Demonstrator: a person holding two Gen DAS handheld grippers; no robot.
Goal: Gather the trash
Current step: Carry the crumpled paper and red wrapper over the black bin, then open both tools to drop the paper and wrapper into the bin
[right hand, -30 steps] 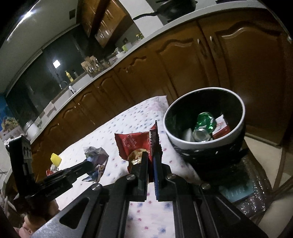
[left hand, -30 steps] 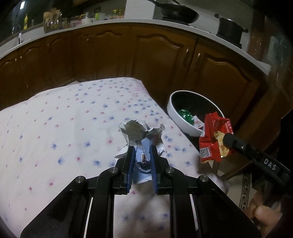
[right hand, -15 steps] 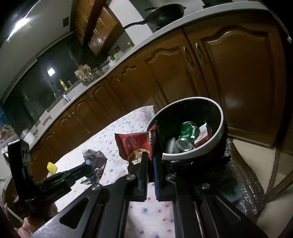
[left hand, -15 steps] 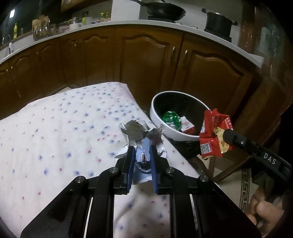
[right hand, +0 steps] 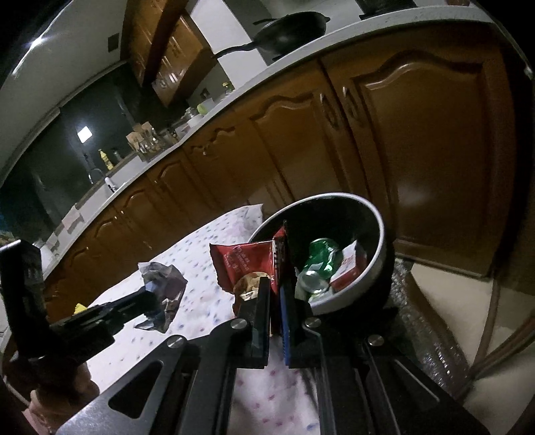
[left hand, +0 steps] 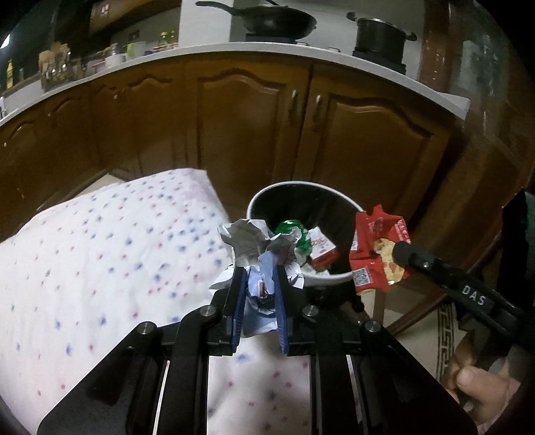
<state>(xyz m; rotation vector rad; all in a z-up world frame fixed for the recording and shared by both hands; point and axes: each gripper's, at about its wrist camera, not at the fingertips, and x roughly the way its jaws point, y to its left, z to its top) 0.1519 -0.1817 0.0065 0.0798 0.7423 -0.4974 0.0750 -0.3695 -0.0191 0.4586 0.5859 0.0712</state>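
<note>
My left gripper (left hand: 260,272) is shut on a crumpled white and blue paper wad (left hand: 257,244), held just short of the near rim of the round white-rimmed black bin (left hand: 284,187). My right gripper (right hand: 275,284) is shut on a red snack wrapper (right hand: 244,264), carried at the bin's (right hand: 374,267) near left edge. In the left wrist view that wrapper (left hand: 374,254) hangs at the bin's right side. Inside the bin lie a green can (right hand: 321,259) and a red and white carton (right hand: 347,267). In the right wrist view the paper wad (right hand: 164,284) sits over the cloth.
A white tablecloth with blue and red dots (left hand: 100,254) covers the table. Brown kitchen cabinets (left hand: 250,127) stand behind the bin, with a wok (left hand: 277,20) and a pot (left hand: 381,36) on the counter. A person's fingers (left hand: 474,398) show at lower right. A small yellow object (right hand: 80,306) lies on the cloth.
Both grippers have moved toward the bin with their loads. The bin has grown larger and nearer in both views, and the paper wad now overlaps its near rim.
</note>
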